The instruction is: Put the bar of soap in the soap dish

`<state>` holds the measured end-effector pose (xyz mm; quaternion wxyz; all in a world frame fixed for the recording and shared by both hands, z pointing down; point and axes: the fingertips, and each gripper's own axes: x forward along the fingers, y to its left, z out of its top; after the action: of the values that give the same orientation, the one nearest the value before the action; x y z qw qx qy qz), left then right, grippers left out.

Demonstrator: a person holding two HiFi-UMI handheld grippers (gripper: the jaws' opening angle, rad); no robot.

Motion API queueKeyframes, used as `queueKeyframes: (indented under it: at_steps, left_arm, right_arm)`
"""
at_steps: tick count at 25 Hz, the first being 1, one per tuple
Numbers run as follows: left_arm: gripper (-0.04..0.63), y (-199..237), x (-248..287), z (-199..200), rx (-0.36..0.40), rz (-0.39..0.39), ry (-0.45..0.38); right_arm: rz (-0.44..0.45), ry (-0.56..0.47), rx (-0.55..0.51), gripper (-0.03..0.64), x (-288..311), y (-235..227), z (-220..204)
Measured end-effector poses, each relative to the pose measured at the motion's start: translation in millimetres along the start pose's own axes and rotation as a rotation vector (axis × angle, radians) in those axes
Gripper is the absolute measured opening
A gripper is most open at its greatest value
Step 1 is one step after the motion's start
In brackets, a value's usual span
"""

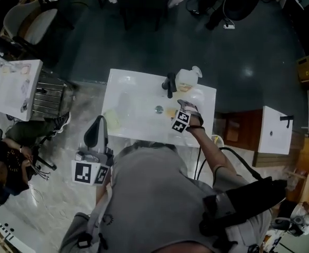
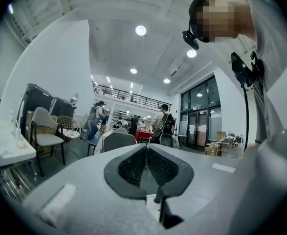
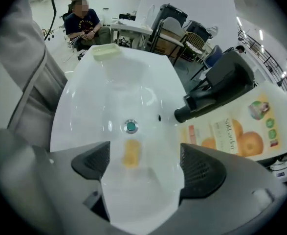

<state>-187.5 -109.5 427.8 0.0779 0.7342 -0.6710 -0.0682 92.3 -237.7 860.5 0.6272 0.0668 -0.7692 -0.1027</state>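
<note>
A yellow-orange bar of soap [image 3: 131, 153] lies in the white sink basin [image 3: 99, 97], just in front of the drain [image 3: 130, 127]; the head view shows the soap [image 1: 170, 112] beside the drain [image 1: 159, 109]. My right gripper [image 3: 143, 164] points steeply down over it, open, with the bar below the gap and no pad touching it. In the head view the right gripper [image 1: 185, 109] hangs over the basin's right half. A pale green soap dish [image 3: 106, 51] sits on the sink's far rim, at the left rim [image 1: 112, 118] seen from above. My left gripper [image 1: 96, 128] is held level off the sink's left front, pads together [image 2: 145, 165], empty.
A black faucet [image 3: 216, 89] and a white refill pouch printed with oranges [image 3: 241, 131] stand at the basin's right side. A person [image 1: 7, 157] sits to the left by a white table [image 1: 15, 88]. A white panel [image 1: 275, 130] stands to the right.
</note>
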Motion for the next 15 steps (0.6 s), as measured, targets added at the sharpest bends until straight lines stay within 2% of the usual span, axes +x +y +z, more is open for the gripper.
queueKeyframes:
  at_steps: [6,11,15]
  left_arm:
    - [0.002,2.8,-6.5,-0.3,0.020,0.036,0.016]
    - [0.002,3.1,-9.1,-1.2,0.044,0.061,0.027]
    - [0.002,2.1,-15.6,-3.2,0.056,0.079,0.041]
  right_arm:
    - [0.039,0.054,0.015,0.411,53.3,13.9,-20.3]
    - [0.052,0.097,0.067,0.370,94.5,16.4,-38.1]
    - [0.119,0.149,0.045,0.371,124.2,32.6,-54.0]
